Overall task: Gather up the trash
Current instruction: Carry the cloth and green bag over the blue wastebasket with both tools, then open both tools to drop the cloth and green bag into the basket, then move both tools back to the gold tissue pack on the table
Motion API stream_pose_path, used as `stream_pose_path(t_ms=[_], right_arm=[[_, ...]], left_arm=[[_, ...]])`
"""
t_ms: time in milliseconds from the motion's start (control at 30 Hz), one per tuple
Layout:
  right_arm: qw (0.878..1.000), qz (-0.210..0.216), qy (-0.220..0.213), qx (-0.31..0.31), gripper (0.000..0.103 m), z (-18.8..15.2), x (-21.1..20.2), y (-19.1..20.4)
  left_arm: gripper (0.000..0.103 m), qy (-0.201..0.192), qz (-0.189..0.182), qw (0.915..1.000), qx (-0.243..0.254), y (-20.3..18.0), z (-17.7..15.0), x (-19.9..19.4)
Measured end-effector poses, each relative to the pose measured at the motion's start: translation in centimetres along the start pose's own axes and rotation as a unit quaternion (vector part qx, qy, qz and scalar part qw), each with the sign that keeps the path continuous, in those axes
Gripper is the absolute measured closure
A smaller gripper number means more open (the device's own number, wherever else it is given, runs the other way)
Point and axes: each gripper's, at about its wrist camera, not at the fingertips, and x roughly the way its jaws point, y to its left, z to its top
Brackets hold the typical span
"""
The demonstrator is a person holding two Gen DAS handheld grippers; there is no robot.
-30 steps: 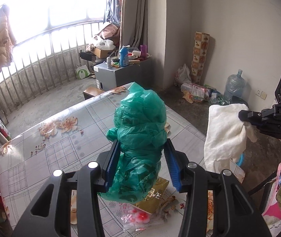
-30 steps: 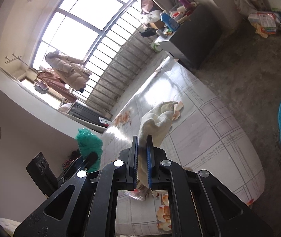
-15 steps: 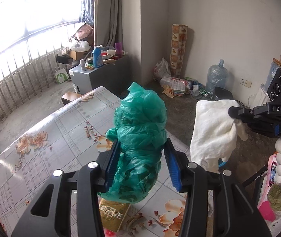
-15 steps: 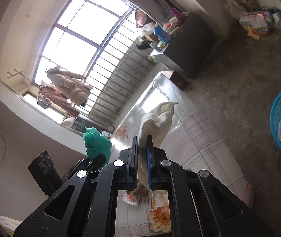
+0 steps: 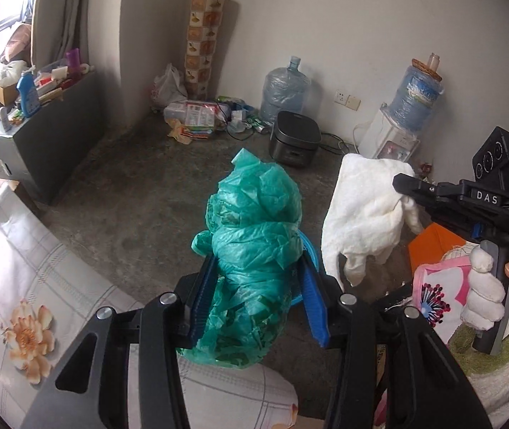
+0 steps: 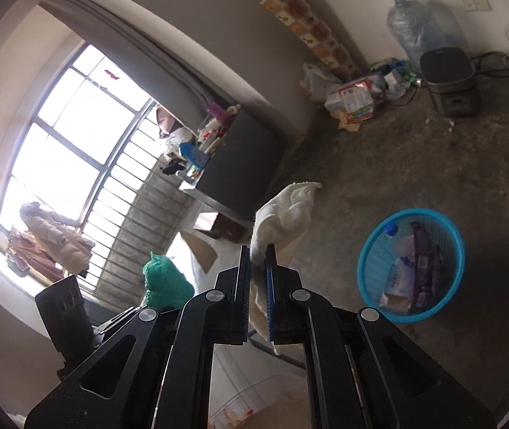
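Left tool (image 5: 258,286): blue pads clamped on both sides of a crumpled green plastic bag (image 5: 254,236), bag upright between them, its top sticking out at 12 o'clock beyond the tips. Bag held over the edge of the floral-print table (image 5: 22,268), bare concrete floor (image 5: 140,196) behind.

Right tool (image 6: 258,268): pads nearly together, pinching a white crumpled cloth (image 6: 283,211); cloth bulges out at 12 o'clock and hangs below the pads. In the left wrist view the same cloth (image 5: 365,211) hangs at 3 o'clock from the green bag.

Round blue plastic basket (image 6: 411,264) on the floor at 3 o'clock of the right tool, holding bottles and wrappers.
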Motion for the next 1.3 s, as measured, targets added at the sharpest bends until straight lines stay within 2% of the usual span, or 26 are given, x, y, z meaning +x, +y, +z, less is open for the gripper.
stream_pose_path(t_ms=[67,167,267,367,433,500,533,600,667,733,867,1067,1133,1300], right_arm=[[1.0,-0.025,0.001,0.017,0.097,0.3,0.7,-2.0],[0.996,-0.087,0.001,0.025,0.097,0.3,2.1,-4.7],[0.992,-0.116,0.007,0.04,0.097,0.4,3.7,-7.3],[0.985,-0.167,0.018,0.029,0.097,0.7,5.4,-9.2],[0.983,-0.179,0.026,0.025,0.096,0.9,7.0,-10.3],[0.977,-0.212,0.036,0.016,0.091,0.8,8.7,-11.7],[0.974,-0.223,0.041,0.009,0.082,0.7,9.7,-12.4],[0.966,-0.252,0.056,-0.002,0.064,0.2,11.9,-14.1],[0.957,-0.281,0.074,-0.001,0.063,-0.4,13.3,-15.6],[0.955,-0.286,0.074,0.013,0.063,-0.9,13.2,-16.3],[0.962,-0.265,0.053,0.026,0.06,-1.6,10.9,-15.4],[0.971,-0.236,0.027,0.035,0.058,-1.7,8.3,-13.0],[0.974,-0.223,0.013,0.029,0.053,-1.8,7.1,-11.5],[0.983,-0.183,-0.017,-0.022,0.039,-1.8,4.8,-6.7]], left_arm=[[0.059,0.027,-0.008,0.9996,0.004,-0.5,1.1,3.2],[0.059,0.065,-0.021,0.9975,0.019,-1.5,2.4,8.2],[0.059,0.099,-0.033,0.9943,0.022,-2.3,3.4,12.7],[0.059,0.126,-0.032,0.9909,0.034,-3.0,4.0,16.9],[0.058,0.143,-0.033,0.9884,0.041,-3.3,4.0,19.5],[0.048,0.164,-0.028,0.9849,0.048,-3.3,3.7,22.1],[0.034,0.177,-0.017,0.9829,0.048,-3.3,3.4,23.5],[0.032,0.192,0.004,0.98,0.05,-3.1,3.0,25.7],[0.032,0.193,0.023,0.9798,0.046,-2.8,2.9,26.6],[0.032,0.182,0.022,0.9822,0.038,-2.4,3.1,26.0],[0.032,0.153,0.017,0.9872,0.039,-2.2,4.3,23.1],[0.032,0.086,-0.001,0.996,0.024,-2.0,5.7,15.4],[0.03,0.056,-0.012,0.998,0.027,-2.1,5.6,12.3],[0.02,-0.019,-0.009,0.9995,0.025,-1.6,4.1,4.1]])
